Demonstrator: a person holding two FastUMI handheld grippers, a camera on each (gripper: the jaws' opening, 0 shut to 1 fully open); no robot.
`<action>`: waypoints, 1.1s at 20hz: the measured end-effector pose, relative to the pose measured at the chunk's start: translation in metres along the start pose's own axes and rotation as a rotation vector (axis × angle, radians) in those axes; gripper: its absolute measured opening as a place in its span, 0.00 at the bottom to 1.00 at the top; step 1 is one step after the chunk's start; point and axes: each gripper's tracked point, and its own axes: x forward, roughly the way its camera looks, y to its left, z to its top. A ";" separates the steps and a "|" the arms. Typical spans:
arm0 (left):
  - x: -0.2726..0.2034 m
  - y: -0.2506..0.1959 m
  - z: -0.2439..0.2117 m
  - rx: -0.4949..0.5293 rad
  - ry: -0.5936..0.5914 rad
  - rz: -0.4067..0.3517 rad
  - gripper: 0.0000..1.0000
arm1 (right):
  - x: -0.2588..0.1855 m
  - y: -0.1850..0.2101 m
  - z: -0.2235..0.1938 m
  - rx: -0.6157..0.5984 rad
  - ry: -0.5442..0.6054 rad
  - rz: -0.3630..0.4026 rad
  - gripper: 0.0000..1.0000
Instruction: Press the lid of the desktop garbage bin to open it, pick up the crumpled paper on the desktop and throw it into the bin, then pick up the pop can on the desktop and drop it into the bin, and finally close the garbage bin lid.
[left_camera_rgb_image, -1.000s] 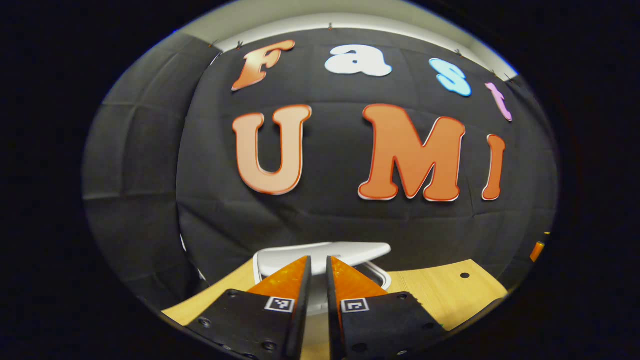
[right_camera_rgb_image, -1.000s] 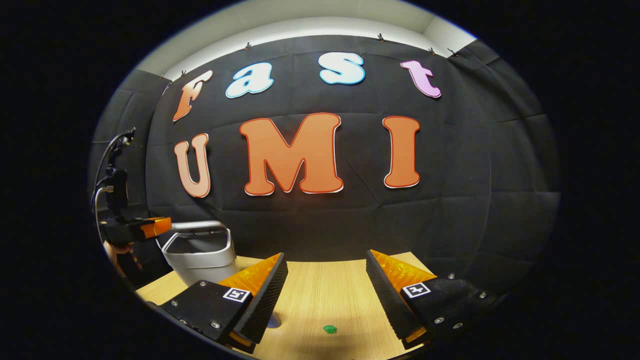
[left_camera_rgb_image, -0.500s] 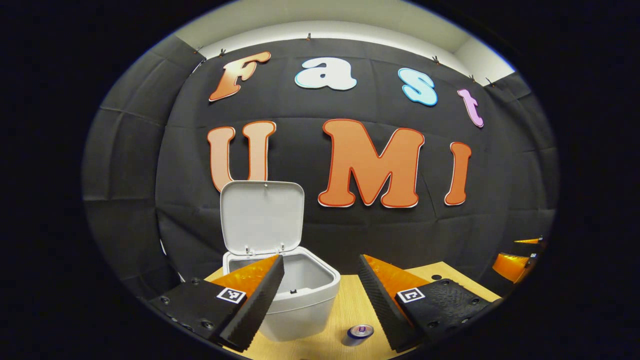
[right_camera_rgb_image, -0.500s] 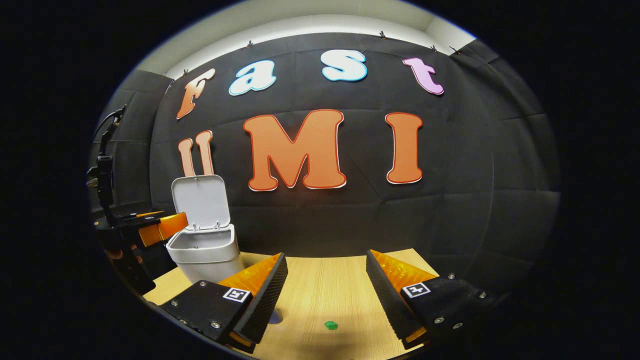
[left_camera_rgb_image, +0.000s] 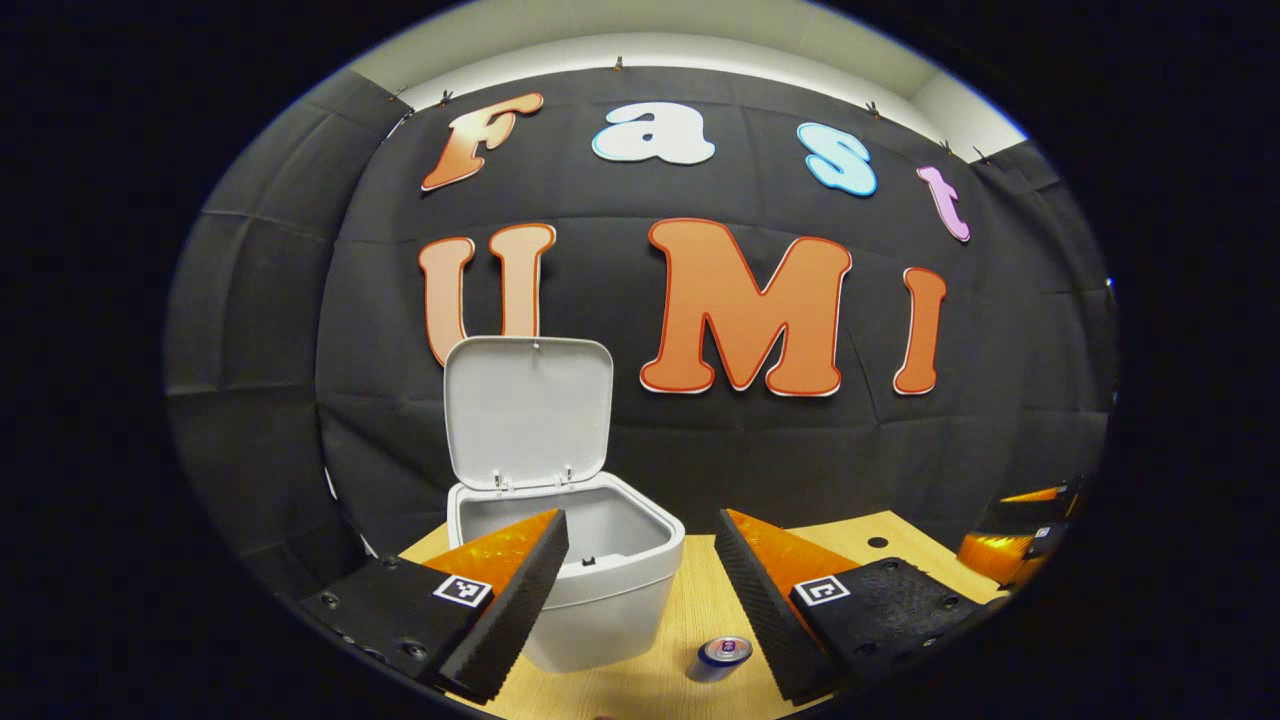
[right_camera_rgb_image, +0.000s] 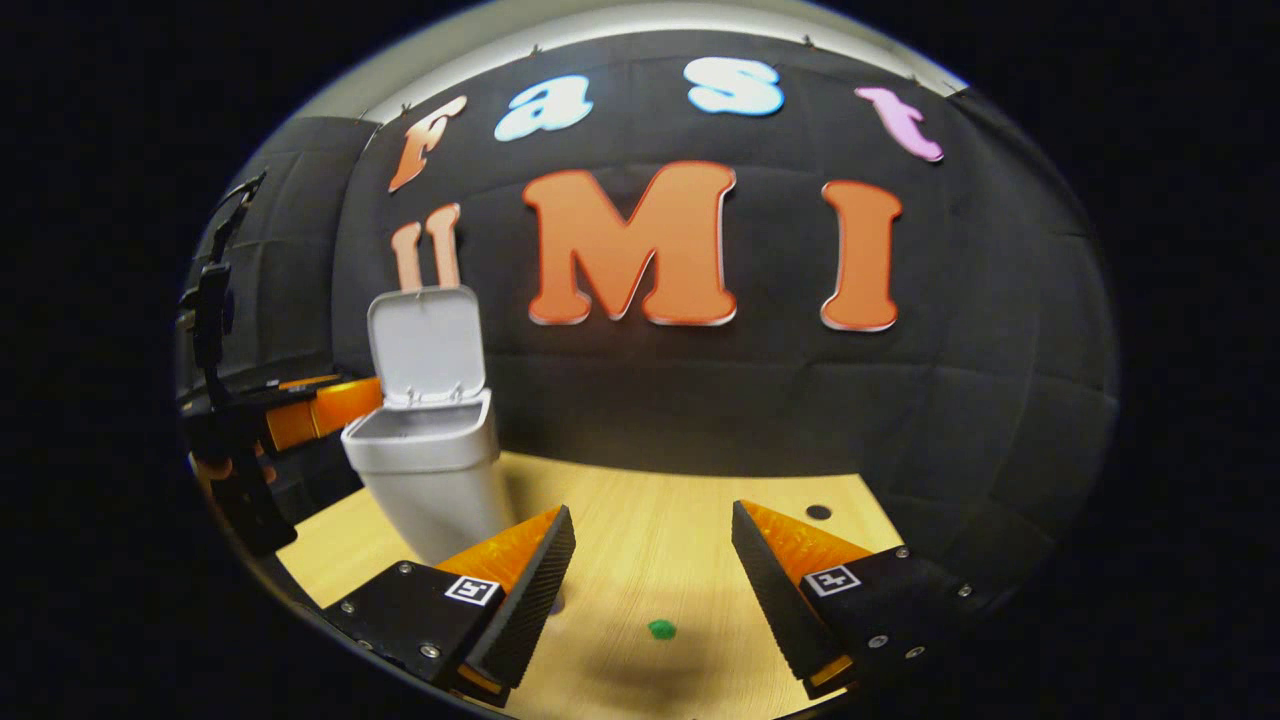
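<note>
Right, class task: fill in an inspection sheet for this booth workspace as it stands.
Surface: wooden table, one small hole.
Job's things: white bin, lid standing open; pop can upright beside the bin; crumpled paper: nothing seen.
Clutter: small green scrap.
Grippers: left gripper open, empty; right gripper open, empty.
Cables: one on the left gripper's rig.
Surroundings: black cloth wall.

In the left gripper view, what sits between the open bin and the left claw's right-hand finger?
The pop can stands upright on the wooden desktop there, just right of the garbage bin, beside that finger. The left claw is open and empty.
</note>
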 end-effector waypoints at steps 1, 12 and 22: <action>0.001 0.000 -0.007 0.001 0.016 -0.005 0.94 | 0.008 0.001 -0.023 -0.006 0.066 0.035 0.95; 0.013 0.022 -0.093 0.007 0.209 -0.017 0.94 | 0.076 -0.024 -0.194 0.001 0.648 0.002 0.96; 0.021 0.042 -0.122 0.033 0.287 0.010 0.94 | 0.097 -0.048 -0.221 0.024 0.800 -0.038 0.82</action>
